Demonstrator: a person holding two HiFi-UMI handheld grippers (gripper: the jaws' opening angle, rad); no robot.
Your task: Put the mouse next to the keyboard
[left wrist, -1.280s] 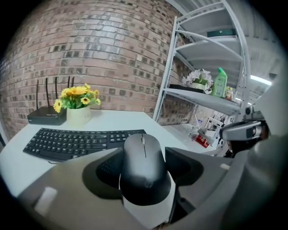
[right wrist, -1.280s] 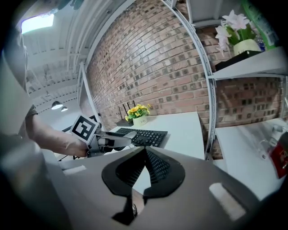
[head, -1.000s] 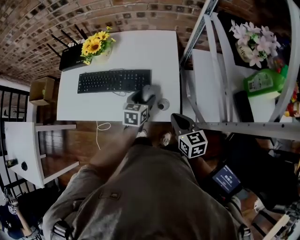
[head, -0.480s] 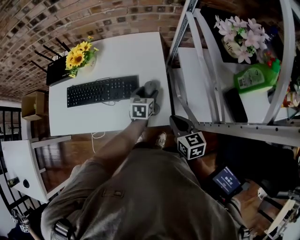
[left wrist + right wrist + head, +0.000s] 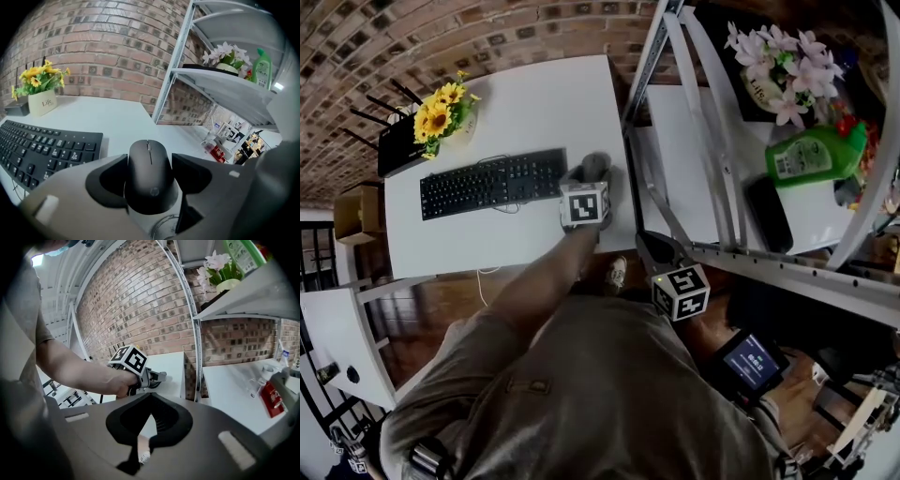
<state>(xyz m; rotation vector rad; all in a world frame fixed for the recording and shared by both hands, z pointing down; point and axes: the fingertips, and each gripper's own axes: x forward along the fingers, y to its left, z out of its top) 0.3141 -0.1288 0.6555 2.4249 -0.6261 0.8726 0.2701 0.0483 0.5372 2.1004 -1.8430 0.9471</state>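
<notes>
Clasping the rounded matte-black mouse, left gripper fingers press its sides; right gripper fingers meet.

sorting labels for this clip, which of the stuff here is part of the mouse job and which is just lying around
Part of the job:
- mouse, gripped in the left gripper
- keyboard
- white table

Just lying about:
- sunflower pot
- router
- pink flowers and green bottle on the shelf
- right gripper, shut and empty
</notes>
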